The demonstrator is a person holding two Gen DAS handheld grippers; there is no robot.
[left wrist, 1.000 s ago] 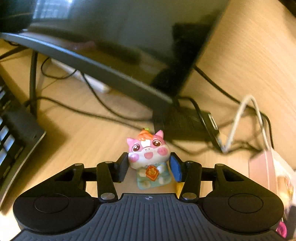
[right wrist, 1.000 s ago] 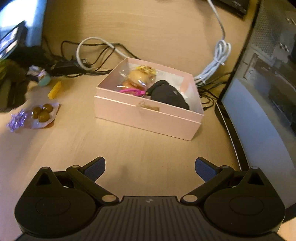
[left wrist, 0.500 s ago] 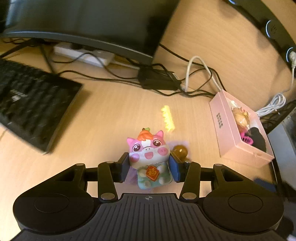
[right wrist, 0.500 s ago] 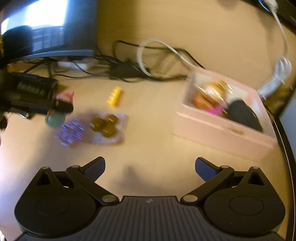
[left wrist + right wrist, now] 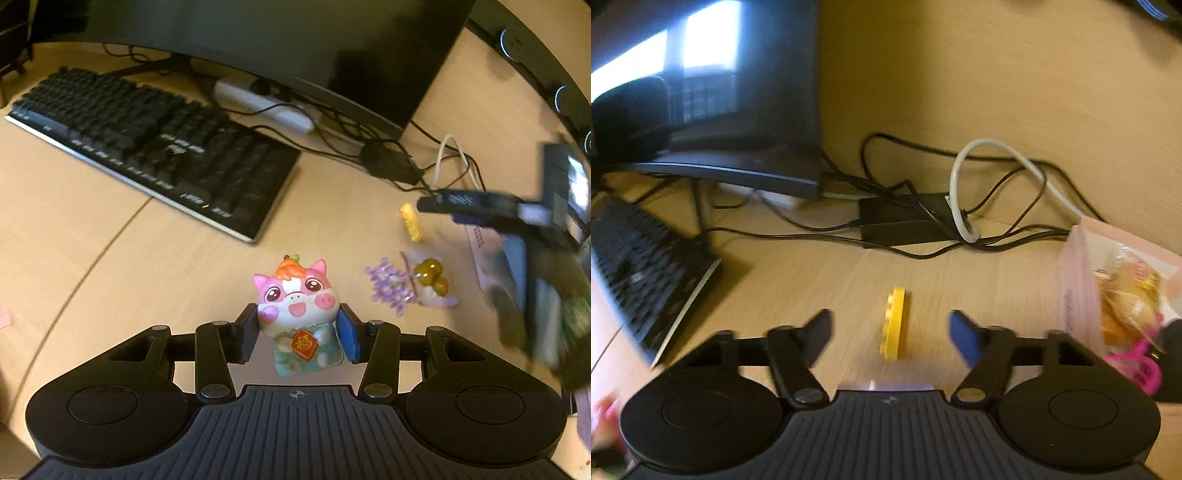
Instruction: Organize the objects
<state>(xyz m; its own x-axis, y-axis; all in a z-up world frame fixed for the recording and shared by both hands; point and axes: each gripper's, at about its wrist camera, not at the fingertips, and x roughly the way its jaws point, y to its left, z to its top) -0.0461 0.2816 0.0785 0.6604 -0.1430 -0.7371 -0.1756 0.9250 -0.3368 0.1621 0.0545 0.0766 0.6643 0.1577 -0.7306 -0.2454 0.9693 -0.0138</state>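
Pink pig [image 5: 297,299] clamped in the left claw [image 5: 297,332], above the counter [image 5: 110,236]
Right claw [image 5: 890,332] gapes around the yellow brick [image 5: 895,323]; next it likely needs to close, then box [image 5: 1078,295] it

Left claw [image 5: 297,334] and right claw [image 5: 890,334]: black ribbed housings, silver screws, blue pads.

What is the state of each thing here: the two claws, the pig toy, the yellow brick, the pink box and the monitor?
Left claw: shut on the pig figurine.
Pig figurine: upright, held between the pads.
Right claw: open, holding nothing.
Yellow brick: on the desk, between the open fingers, not touched.
Pink box: open, no lid on it, toys inside.
Monitor: screen dark.
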